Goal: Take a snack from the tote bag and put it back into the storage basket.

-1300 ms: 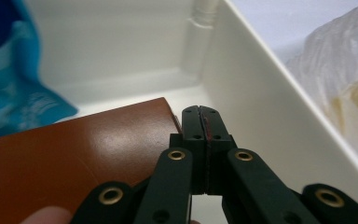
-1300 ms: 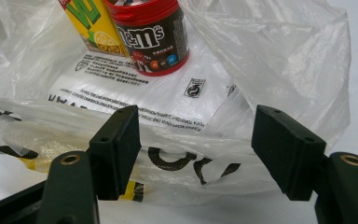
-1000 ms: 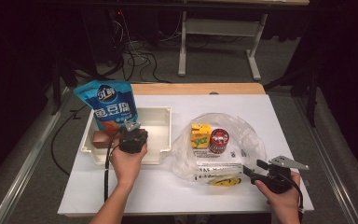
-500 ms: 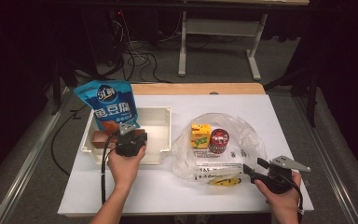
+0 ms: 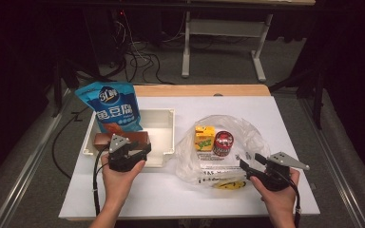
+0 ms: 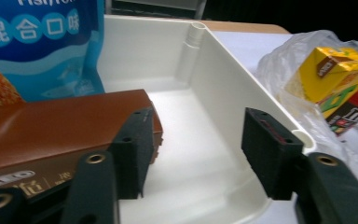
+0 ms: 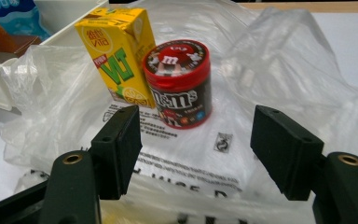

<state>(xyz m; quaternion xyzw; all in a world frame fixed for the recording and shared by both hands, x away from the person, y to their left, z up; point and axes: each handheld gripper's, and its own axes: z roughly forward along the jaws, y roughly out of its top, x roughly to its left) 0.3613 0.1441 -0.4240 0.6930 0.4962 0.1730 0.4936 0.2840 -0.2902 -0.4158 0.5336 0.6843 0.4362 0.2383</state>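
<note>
One brown box [image 5: 123, 138] lies lengthwise across the tray [image 5: 164, 124]; left hand-held gripper [image 5: 132, 151], just opened, holds nothing.

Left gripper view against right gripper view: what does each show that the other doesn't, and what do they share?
Left gripper view alone: the inside floor and walls of the white tray, with the brown box lying in it beside the left gripper, whose jaws have just been opening with nothing between them.

Right gripper view alone: the full red M&M's tub on the clear plastic bag, ahead of the right gripper, jaws open.

Both share the yellow drink carton, the bag, the blue snack bag and the tray.
</note>
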